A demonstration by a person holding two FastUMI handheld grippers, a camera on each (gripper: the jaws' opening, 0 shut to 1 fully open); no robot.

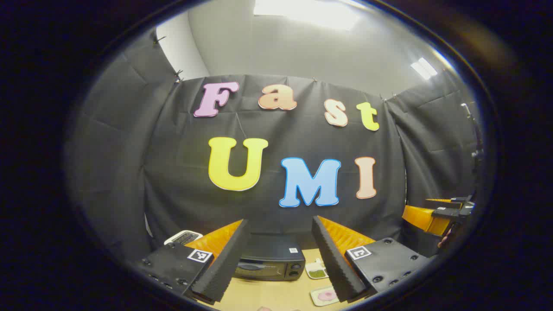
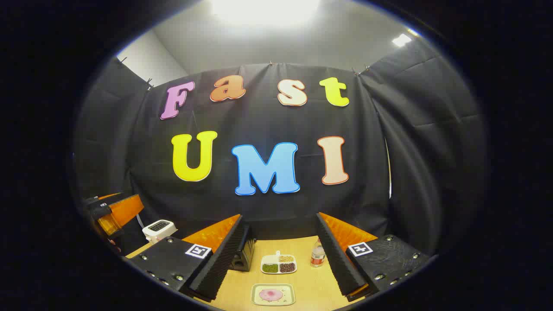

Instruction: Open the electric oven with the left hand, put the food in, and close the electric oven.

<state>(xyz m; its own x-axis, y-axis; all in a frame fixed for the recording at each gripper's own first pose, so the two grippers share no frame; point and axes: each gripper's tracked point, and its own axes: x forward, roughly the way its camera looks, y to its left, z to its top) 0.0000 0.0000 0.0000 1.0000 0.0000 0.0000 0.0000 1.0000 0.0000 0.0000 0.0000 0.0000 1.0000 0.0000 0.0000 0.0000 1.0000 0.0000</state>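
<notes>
At the far left of the tabletop point(image 2: 311, 287) stands a small white appliance point(image 2: 159, 228), apart from the rest. Next along is the black electric oven point(image 1: 270, 261), set back toward the booth wall with its door shut; in the left gripper view it sits straight ahead, framed between that tool's two fingers. The left hand-held gripper point(image 1: 280, 259) is held above and short of it, jaws spread wide with nothing between them.

To the right of the oven lies a divided dish point(image 2: 279, 264) of green, yellow and dark fillings, and nearer the front edge a pale tray carrying the pink food point(image 2: 271, 294). A small bottle point(image 2: 317, 256) stands just right of the divided dish. The right hand-held gripper point(image 2: 276, 263) is likewise wide and empty, raised over this side of the tabletop, with the food tray low between its fingers.

The step in hand looks to be the approach to the oven door. To do it well, I would bring the left tool down and forward, square to the oven front, and hook or pinch the door's top edge — the handle itself is too small to make out here. Pull in the door's own arc rather than straight back, so the light oven does not slide. The right tool should hold off until the door is fully down.
</notes>
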